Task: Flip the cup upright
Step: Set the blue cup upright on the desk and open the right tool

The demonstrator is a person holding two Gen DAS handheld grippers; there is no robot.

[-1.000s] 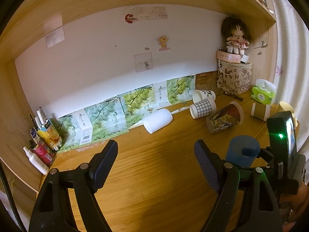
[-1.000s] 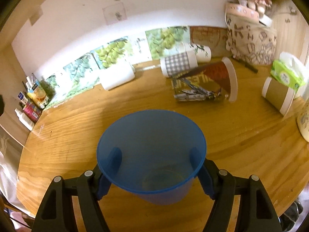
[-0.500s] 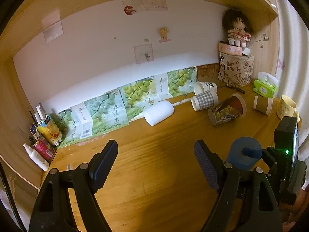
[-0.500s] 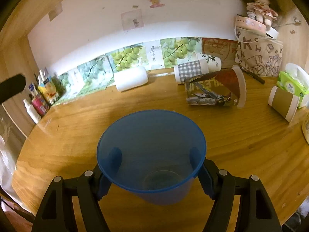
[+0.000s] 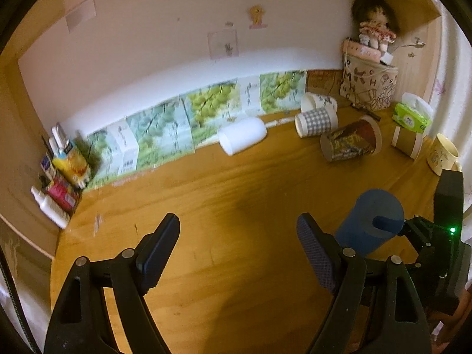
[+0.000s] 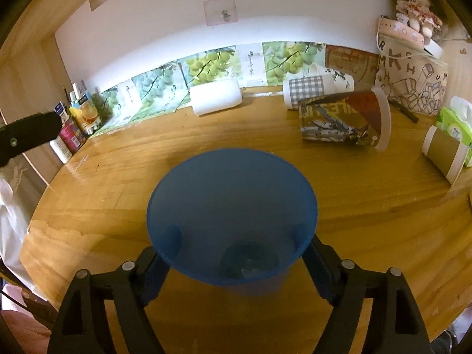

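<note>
My right gripper [image 6: 233, 253] is shut on a blue plastic cup [image 6: 233, 206], one finger on each side of its wall. Its open mouth faces the camera and its base shows inside. In the left wrist view the blue cup [image 5: 368, 221] is at the right, held tilted above the wooden desk [image 5: 236, 206] by the right gripper [image 5: 383, 224]. My left gripper [image 5: 239, 244] is open and empty over the desk's front middle.
Several cups lie on their sides at the back: a white one [image 5: 243, 140], a checked one [image 5: 315, 122], a printed one [image 5: 351, 143], a brown one [image 5: 407, 141]. Bottles [image 5: 62, 177] stand at the far left. A tissue pack [image 5: 411, 116], a cream mug [image 5: 444, 155] and a bag with a doll [image 5: 370, 88] are right.
Both views have pulled back and up from the desk. The blue cup stays gripped and has tipped, so its mouth faces the camera more. The left gripper stays open.
</note>
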